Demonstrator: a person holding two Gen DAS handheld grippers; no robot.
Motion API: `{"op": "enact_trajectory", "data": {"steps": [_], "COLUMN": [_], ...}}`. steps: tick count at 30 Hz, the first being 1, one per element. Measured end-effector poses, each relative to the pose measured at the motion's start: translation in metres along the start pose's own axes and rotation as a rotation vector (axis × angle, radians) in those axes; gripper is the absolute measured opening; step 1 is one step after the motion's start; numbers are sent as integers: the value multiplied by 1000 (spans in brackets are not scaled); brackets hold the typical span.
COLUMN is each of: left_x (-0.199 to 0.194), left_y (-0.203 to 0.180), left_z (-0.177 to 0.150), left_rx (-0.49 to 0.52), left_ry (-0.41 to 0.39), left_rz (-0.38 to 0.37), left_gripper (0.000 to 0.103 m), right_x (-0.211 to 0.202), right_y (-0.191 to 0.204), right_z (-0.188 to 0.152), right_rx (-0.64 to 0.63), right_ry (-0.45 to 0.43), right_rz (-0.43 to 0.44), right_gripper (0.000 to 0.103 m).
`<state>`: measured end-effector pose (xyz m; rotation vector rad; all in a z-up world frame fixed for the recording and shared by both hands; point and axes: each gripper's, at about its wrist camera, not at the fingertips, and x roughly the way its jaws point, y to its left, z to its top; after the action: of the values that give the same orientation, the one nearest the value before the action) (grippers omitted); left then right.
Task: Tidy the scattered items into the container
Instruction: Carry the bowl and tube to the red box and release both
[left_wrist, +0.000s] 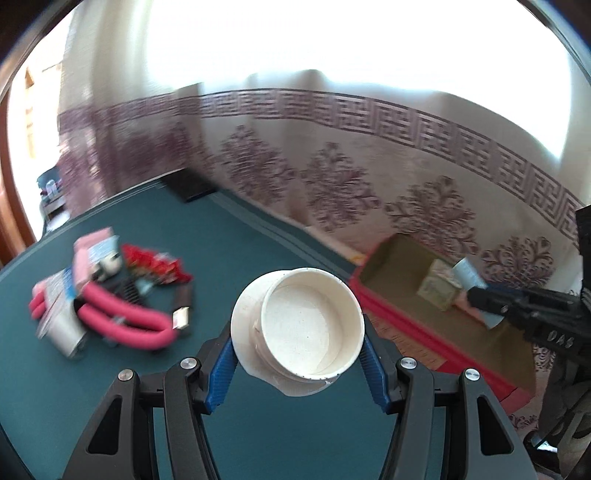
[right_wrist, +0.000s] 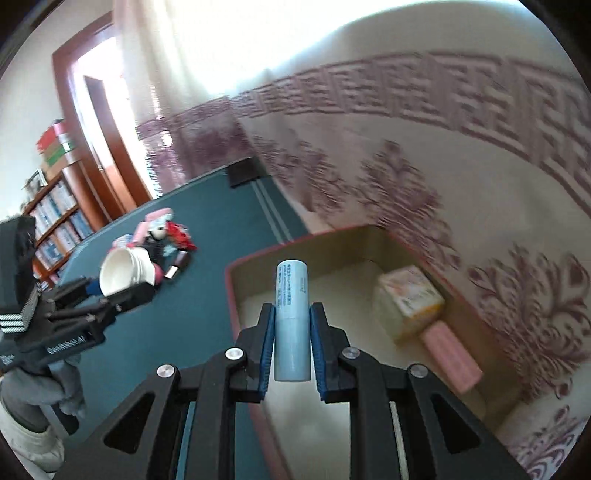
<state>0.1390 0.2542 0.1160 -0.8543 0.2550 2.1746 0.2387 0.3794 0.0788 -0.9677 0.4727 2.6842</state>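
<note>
My left gripper (left_wrist: 298, 354) is shut on a white paper cup (left_wrist: 299, 325), held above the green table with its mouth toward the camera; it also shows in the right wrist view (right_wrist: 123, 271). My right gripper (right_wrist: 291, 314) is shut on a pale blue tube (right_wrist: 291, 317), held over the red-rimmed cardboard box (right_wrist: 236, 295). In the box lie a yellowish packet (right_wrist: 406, 299) and a pink bar (right_wrist: 452, 356). The box (left_wrist: 399, 306) and the right gripper with the tube (left_wrist: 469, 273) also show in the left wrist view.
A pile of scattered items lies on the green table (left_wrist: 240, 240): pink foam handles (left_wrist: 122, 317), red packets (left_wrist: 155, 264), pink-and-blue packets (left_wrist: 92, 251), a small silver can (left_wrist: 68, 338). A patterned curtain (left_wrist: 332, 177) hangs behind. A black object (left_wrist: 190, 184) sits at the far edge.
</note>
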Motion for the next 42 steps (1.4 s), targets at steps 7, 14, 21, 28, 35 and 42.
{"op": "enact_trajectory", "data": {"steps": [7,14,21,28,35,42], "left_x": [18,44,68,64,54,40], "left_y": [-51,-89,-105,-81,-64,-42], "left_z": [27,43,51,42,30,22], "left_rx": [112,174,185,125,93,43], "left_ry": [7,20,33,29,33,21], "left_rz": [-78,-116,-113,-77,-68,-52], "left_gripper": [61,61,84,84,84,84], "right_x": [-1,-4,-1,-2,-5,-11], "right_y": [-25,-39,-49,-47,-32,-11], "right_z": [-10,-13,-16,-17,-16,-11], "right_rx": [29,40,87,92,81,54], "right_ry": [16,14,39,44,40,8], "right_rz": [-29,-39,-33,-40,-31,2], "right_gripper": [21,21,22,32,52,75]}}
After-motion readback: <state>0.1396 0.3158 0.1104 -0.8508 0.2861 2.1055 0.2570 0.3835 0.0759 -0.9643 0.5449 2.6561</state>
